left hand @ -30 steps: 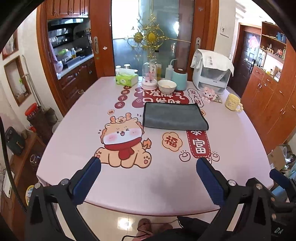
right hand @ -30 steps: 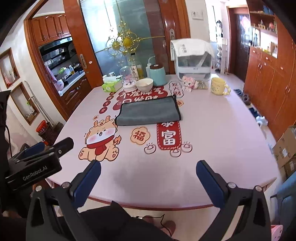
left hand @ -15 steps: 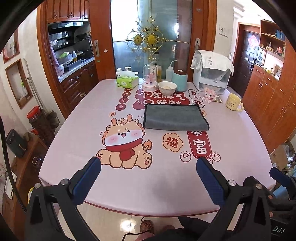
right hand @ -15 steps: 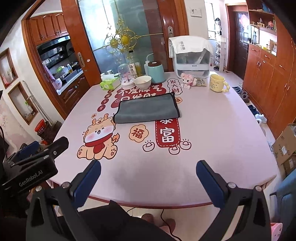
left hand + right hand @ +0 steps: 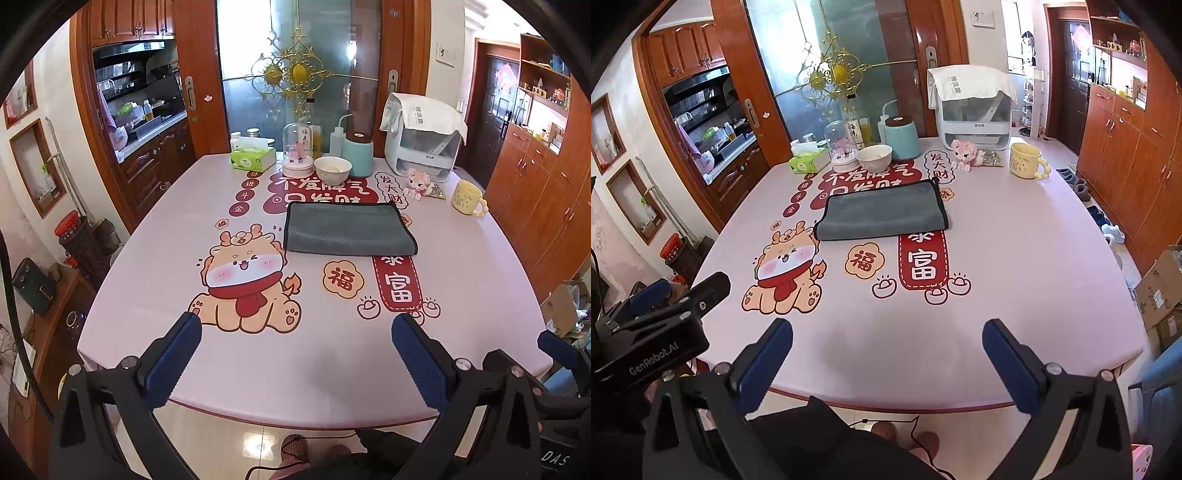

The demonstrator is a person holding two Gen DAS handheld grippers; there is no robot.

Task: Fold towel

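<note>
towel [image 5: 349, 229] flat, bowl [image 5: 332, 170] just behind | left gripper [image 5: 295, 347], right gripper [image 5: 886, 350] both agape

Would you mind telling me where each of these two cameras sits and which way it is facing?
Left wrist: sits on the left gripper, above the table's near edge, facing across it toward the towel; its open jaws frame the bottom, and part of the right gripper shows at lower right.
Right wrist: sits on the right gripper, also at the near edge, facing the towel; its open jaws show, with the left gripper at left.
Shared: table, towel, bowl, mug.
</note>
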